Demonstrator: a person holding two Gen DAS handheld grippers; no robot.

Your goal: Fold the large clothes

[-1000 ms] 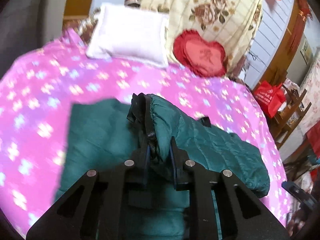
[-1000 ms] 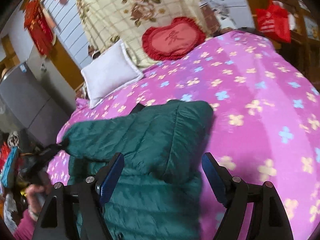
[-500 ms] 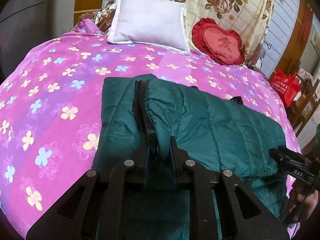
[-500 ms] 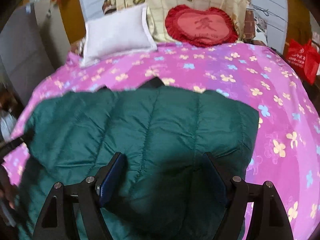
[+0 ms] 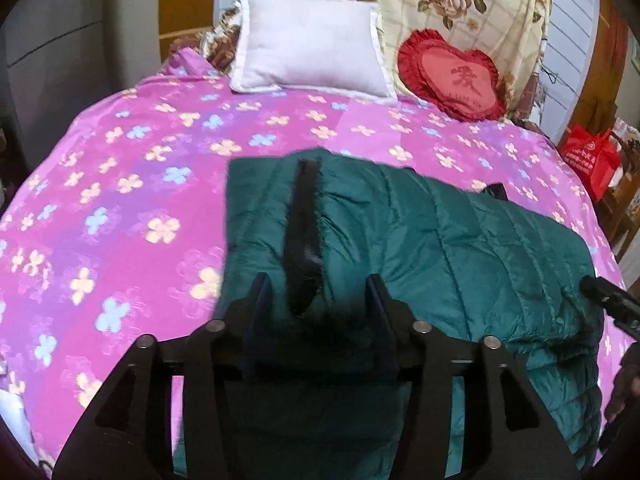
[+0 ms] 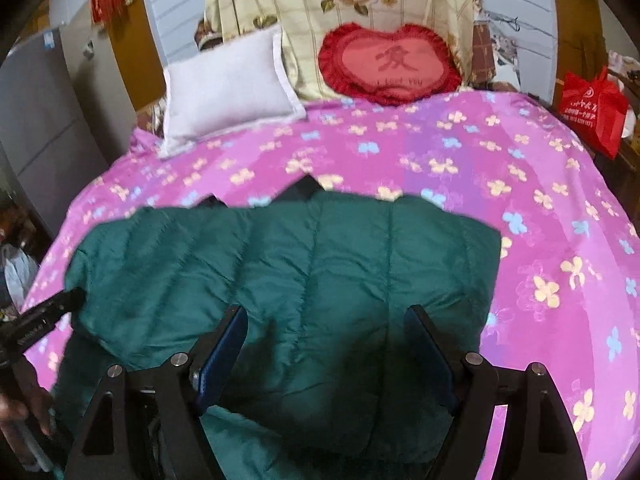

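Note:
A dark green quilted jacket (image 5: pixel 440 248) lies folded on the pink flowered bedspread (image 5: pixel 120 184); its black zipper strip (image 5: pixel 304 232) runs along the folded edge. My left gripper (image 5: pixel 316 292) hovers over that edge with its jaws opening; the zipper strip lies between the fingers and the pads are off the cloth. In the right wrist view the same jacket (image 6: pixel 320 264) fills the middle, and my right gripper (image 6: pixel 326 340) stands open just above it, holding nothing. The other gripper's tip shows at each view's edge.
A white pillow (image 5: pixel 312 52) and a red heart cushion (image 5: pixel 456 76) lean at the head of the bed against a cream rose-print cover (image 6: pixel 340 8). A red bag (image 6: pixel 592 108) sits off the bed's right side. A hand (image 6: pixel 20 412) shows at lower left.
My left gripper, shut on the jacket's zipper edge before, came down and let go, its fingers now apart. The fold has settled flat. The right gripper slid sideways over the jacket, still open.

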